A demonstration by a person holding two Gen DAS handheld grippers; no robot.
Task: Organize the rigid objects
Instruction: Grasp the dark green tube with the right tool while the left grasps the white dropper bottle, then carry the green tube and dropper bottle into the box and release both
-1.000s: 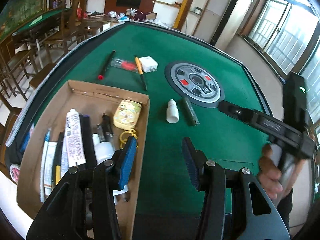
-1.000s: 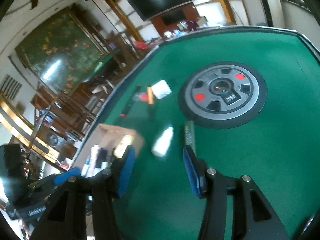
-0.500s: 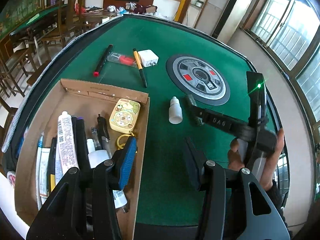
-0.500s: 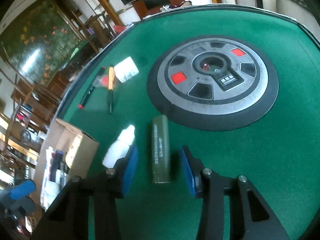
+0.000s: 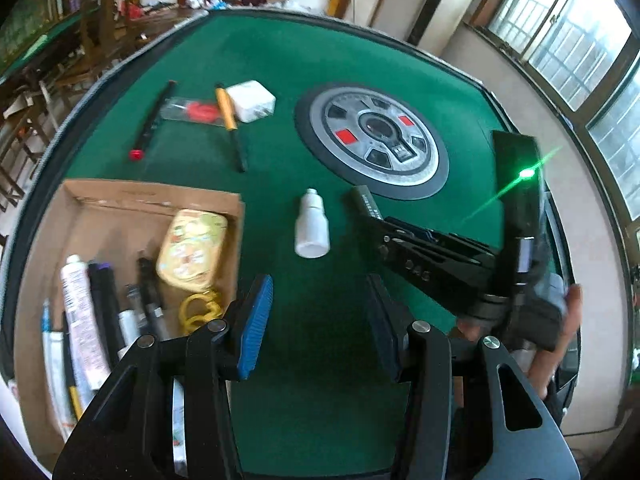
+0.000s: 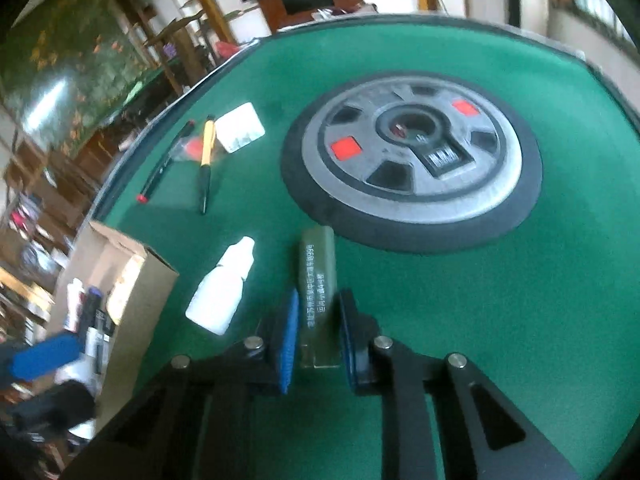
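A dark green tube [image 6: 318,284] with white lettering lies on the green felt beside a white dropper bottle [image 6: 222,286]. My right gripper [image 6: 318,330] has its blue pads on both sides of the tube's near end, closed onto it on the table. In the left wrist view the right gripper [image 5: 386,232] covers most of the tube [image 5: 365,199]; the bottle [image 5: 312,224] lies left of it. My left gripper [image 5: 320,320] is open and empty above the felt, next to the cardboard box [image 5: 132,200].
The box holds a yellow tin [image 5: 192,244], a toothpaste tube [image 5: 82,316], pens and a yellow ring. Farther on lie a red-tipped black pen [image 5: 150,122], a yellow-black pen [image 5: 230,124], a white charger [image 5: 250,100] and a round grey hub [image 5: 374,140].
My right gripper came down to the green tube and narrowed its jaws around the near end. My left gripper stayed open and nearly still.
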